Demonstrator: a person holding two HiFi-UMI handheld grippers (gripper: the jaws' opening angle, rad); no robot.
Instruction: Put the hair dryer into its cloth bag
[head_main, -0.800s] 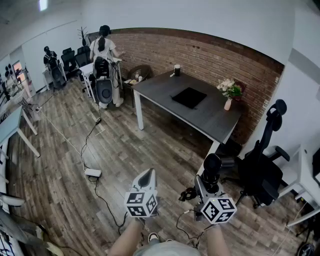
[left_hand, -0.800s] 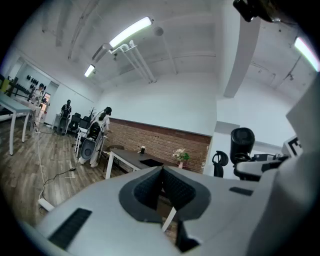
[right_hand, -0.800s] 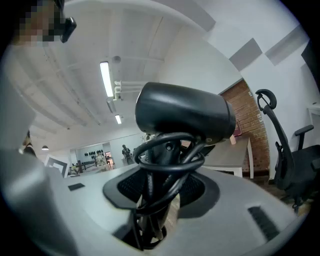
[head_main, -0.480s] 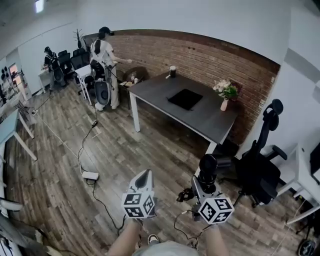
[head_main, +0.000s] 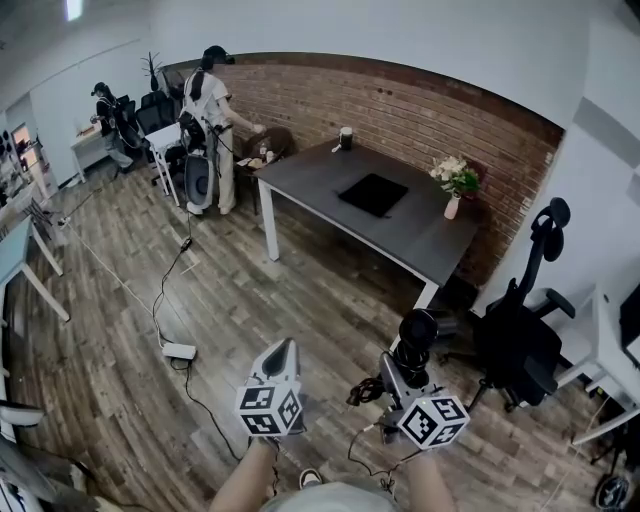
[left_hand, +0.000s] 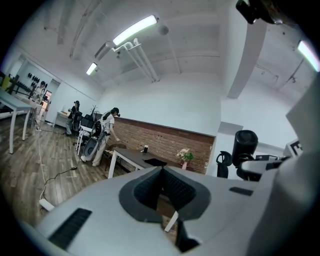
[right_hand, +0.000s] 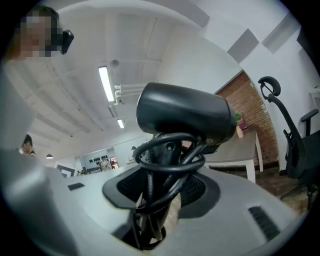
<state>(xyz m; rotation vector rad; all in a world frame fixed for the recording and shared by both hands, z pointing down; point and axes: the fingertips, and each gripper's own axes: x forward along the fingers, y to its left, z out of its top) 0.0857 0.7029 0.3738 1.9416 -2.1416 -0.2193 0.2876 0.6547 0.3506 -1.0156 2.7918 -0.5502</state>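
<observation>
Standing over the wooden floor (head_main: 110, 330), both tools out in front and level. In the right tool (head_main: 398, 372), pinched by the handle: the black hair dryer (head_main: 417, 332), barrel on top. Cord (right_hand: 167, 150) looped round the handle and squeezed between the pads along with it. So, hair dryer up in the air, well apart from any surface.

Just beside it, the left tool (head_main: 281, 347), pressed fully together, pinching nothing, tip aimed ahead.

Well ahead, along the brick wall (head_main: 420, 110): the dark worktop (head_main: 310, 172), with a flat black item (head_main: 374, 194) lying mid-surface. Cloth bag or not, cannot tell from here. Also up there, a vase of flowers (head_main: 455, 190) toward the right end and a dark cup (head_main: 346, 138) at the far edge.

Off to the right, a black office chair (head_main: 515, 350), near the hair dryer. Down on the floor to the left, a white power strip (head_main: 180, 350) with a black cable (head_main: 205, 405) trailing from it. At the back left, a person (head_main: 214, 105) standing by the worktop's far corner.
</observation>
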